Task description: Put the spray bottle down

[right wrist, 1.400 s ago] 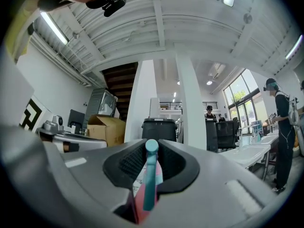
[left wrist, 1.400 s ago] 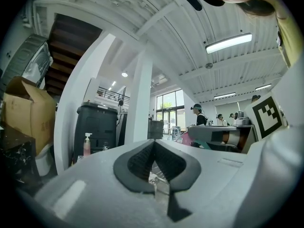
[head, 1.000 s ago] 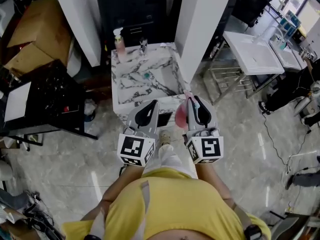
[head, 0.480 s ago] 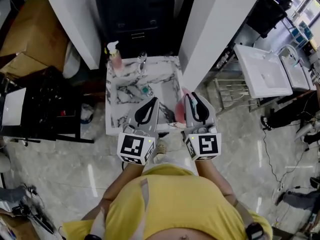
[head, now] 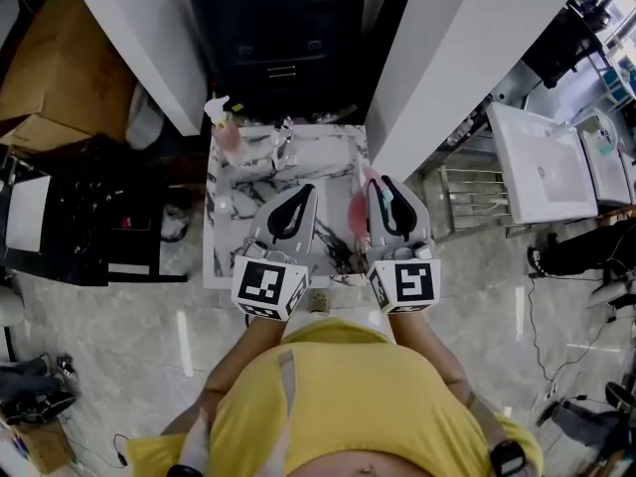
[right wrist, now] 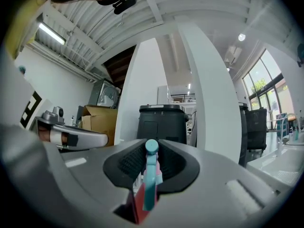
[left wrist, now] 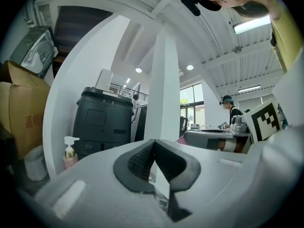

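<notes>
The spray bottle [head: 359,215] is pink with a teal head [right wrist: 151,175]. My right gripper [head: 381,189] is shut on it and holds it level above the right part of a marble sink counter [head: 221,229]. In the right gripper view the teal head stands between the dark pads [right wrist: 127,163] of my right gripper [right wrist: 153,151]. My left gripper [head: 302,193] hovers beside it over the counter's middle. In the left gripper view my left gripper [left wrist: 153,145] is shut, with nothing between its pads.
A pink soap pump bottle [head: 225,127] [left wrist: 70,156] and a faucet [head: 283,137] stand at the counter's back. Behind it are a black cabinet [head: 278,48] and white pillars [head: 447,68]. A black table [head: 89,217] and cardboard boxes [head: 50,68] are left, white basins [head: 542,172] right.
The person has walked forward. Both grippers moved from the counter's front edge to above the sink, the spray bottle still in the right one.
</notes>
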